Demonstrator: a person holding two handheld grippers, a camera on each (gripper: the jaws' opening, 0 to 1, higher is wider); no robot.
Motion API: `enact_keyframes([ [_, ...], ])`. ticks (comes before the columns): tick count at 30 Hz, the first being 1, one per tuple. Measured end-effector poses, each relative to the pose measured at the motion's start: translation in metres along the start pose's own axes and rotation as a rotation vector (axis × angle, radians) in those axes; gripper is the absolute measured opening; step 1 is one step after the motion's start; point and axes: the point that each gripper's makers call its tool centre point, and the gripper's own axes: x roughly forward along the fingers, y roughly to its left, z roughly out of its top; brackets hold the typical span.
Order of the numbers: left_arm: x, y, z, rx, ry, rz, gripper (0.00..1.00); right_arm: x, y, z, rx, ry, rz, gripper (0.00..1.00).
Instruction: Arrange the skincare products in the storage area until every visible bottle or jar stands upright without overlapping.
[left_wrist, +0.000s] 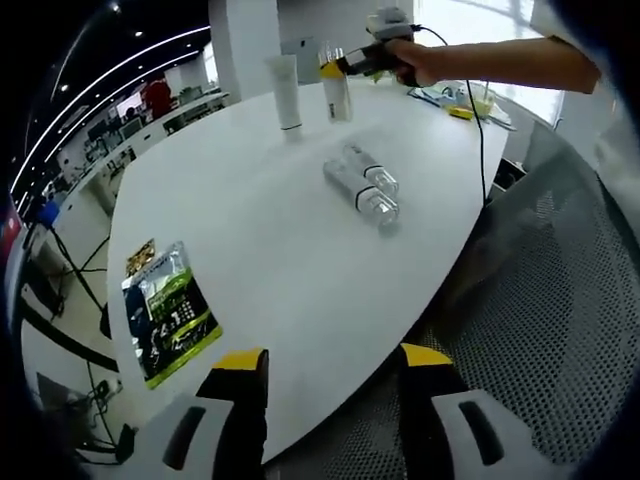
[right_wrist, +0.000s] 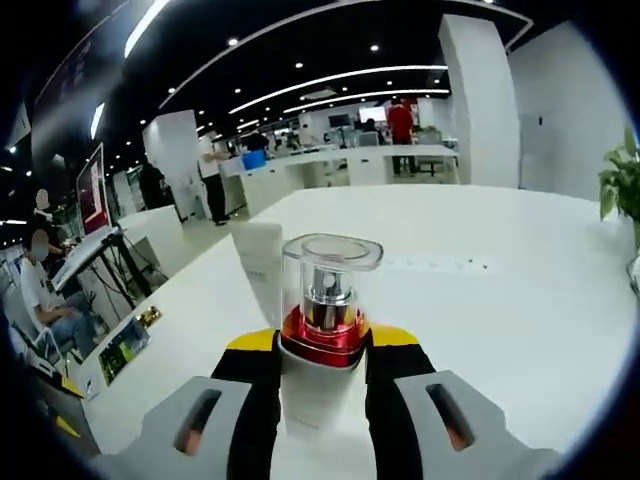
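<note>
The pump bottle (right_wrist: 322, 330), with its clear cap and red collar, stands upright clamped between the jaws of the right gripper (right_wrist: 322, 345), far across the white table (left_wrist: 290, 250) and just beside the upright white tube (left_wrist: 287, 92). Two clear bottles (left_wrist: 362, 185) lie on their sides, touching, near the table's middle with bare tabletop all round them. The left gripper (left_wrist: 325, 362) hangs released over the near curved edge, where a green packet (left_wrist: 168, 310) lies close to the rim.

Right gripper (right_wrist: 320, 350) jaws clamped together on something; left gripper (left_wrist: 330, 365) jaws apart
</note>
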Motion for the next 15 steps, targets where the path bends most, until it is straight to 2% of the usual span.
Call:
enact_keyframes([
  [7,0.0,0.0,-0.001,-0.005,0.009,-0.001,0.53,0.017,-0.012,-0.004,-0.026,-0.008,-0.028,0.29],
  [15,0.0,-0.001,-0.001,-0.007,0.011,-0.005,0.53,0.03,-0.014,0.005,-0.066,-0.039,-0.035,0.29],
])
